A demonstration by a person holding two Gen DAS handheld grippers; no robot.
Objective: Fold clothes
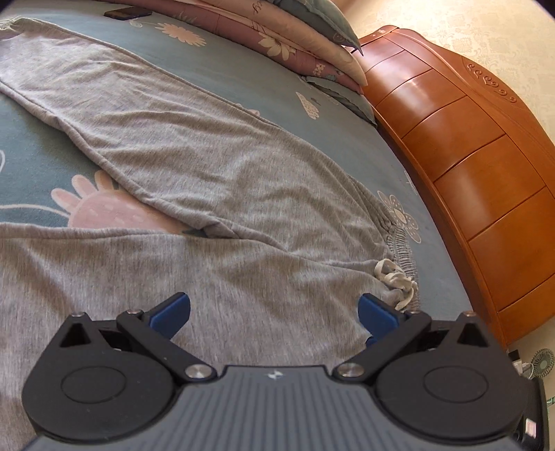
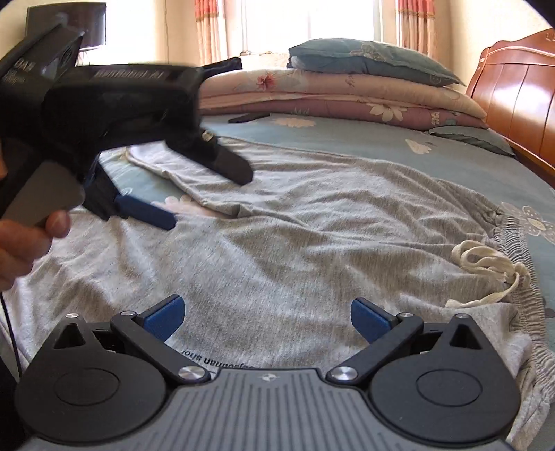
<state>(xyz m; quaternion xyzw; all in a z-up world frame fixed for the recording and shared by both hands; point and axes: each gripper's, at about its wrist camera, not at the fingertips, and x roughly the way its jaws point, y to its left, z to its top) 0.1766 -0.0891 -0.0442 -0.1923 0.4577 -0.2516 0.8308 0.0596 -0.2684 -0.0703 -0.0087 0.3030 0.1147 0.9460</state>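
Grey sweatpants [image 1: 208, 166] lie spread on the bed, with one leg stretching to the far left. Their elastic waistband and white drawstring [image 1: 395, 277] sit near the right side. My left gripper [image 1: 274, 301] hovers open just over the near leg, blue pads wide apart and nothing between them. In the right wrist view the sweatpants [image 2: 312, 225] fill the middle and the drawstring [image 2: 485, 263] lies at the right. My right gripper [image 2: 267, 301] is open above the cloth near some printed lettering. The left gripper [image 2: 204, 197] shows blurred at upper left, open, held by a hand [image 2: 20, 243].
The blue flowered bedsheet [image 1: 242, 59] covers the bed. A wooden headboard [image 1: 468, 156] runs along the right. Folded quilts and pillows [image 2: 347, 90] are stacked at the far end, with a dark phone [image 1: 126, 14] beside them. A small fan [image 1: 543, 362] stands on the floor.
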